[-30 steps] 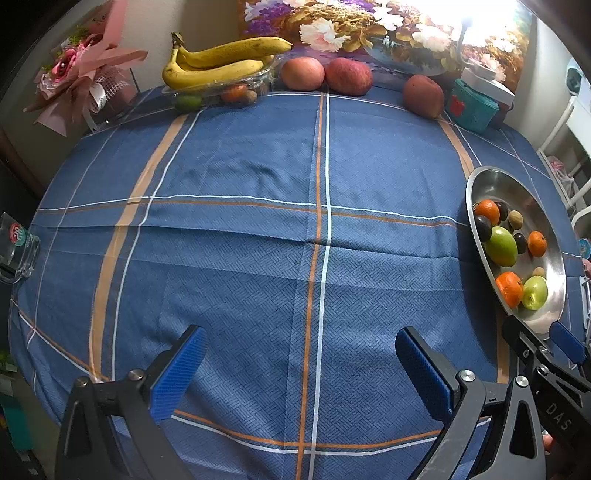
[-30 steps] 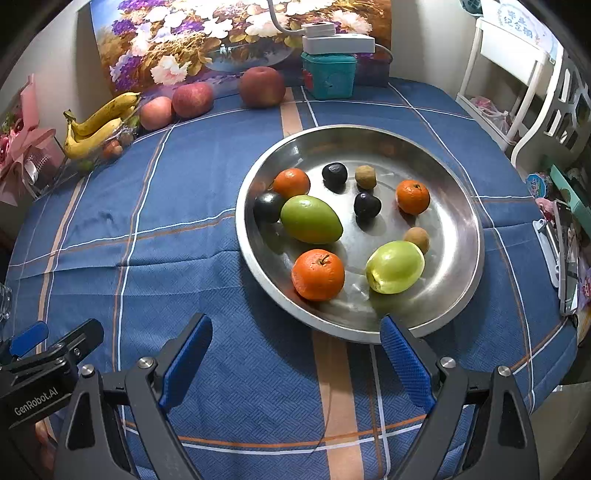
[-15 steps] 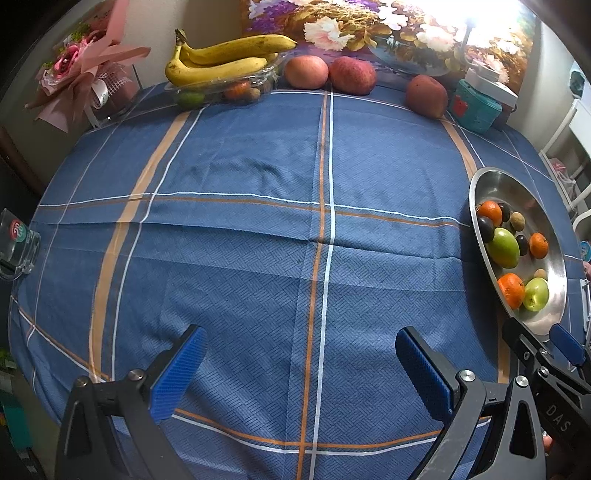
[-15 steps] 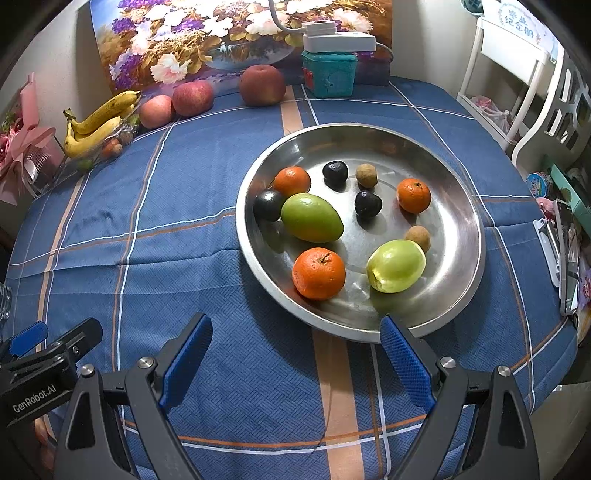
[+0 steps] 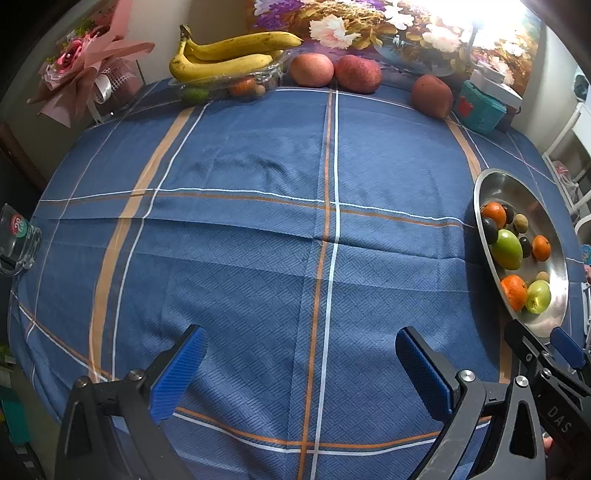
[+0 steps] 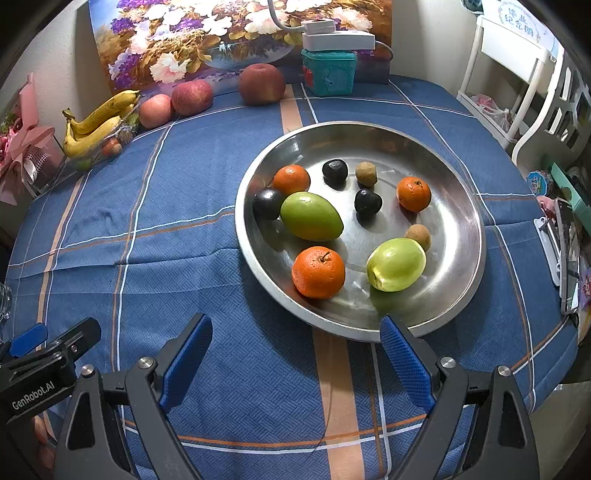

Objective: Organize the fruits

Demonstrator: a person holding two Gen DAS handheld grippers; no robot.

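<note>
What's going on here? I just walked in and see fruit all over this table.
A person holds a gripper in each hand over a blue tablecloth, sorting fruit. Both the left tool and the right tool are open and hold nothing. A steel tray carries oranges, green fruit, dark plums and small brown fruit. Bananas and three apples sit along the far edge.

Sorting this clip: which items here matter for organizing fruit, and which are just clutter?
Job: metal tray, oranges, green mangoes, plums, apples, bananas.
Clutter: bouquet, teal box, painting, glass.
</note>
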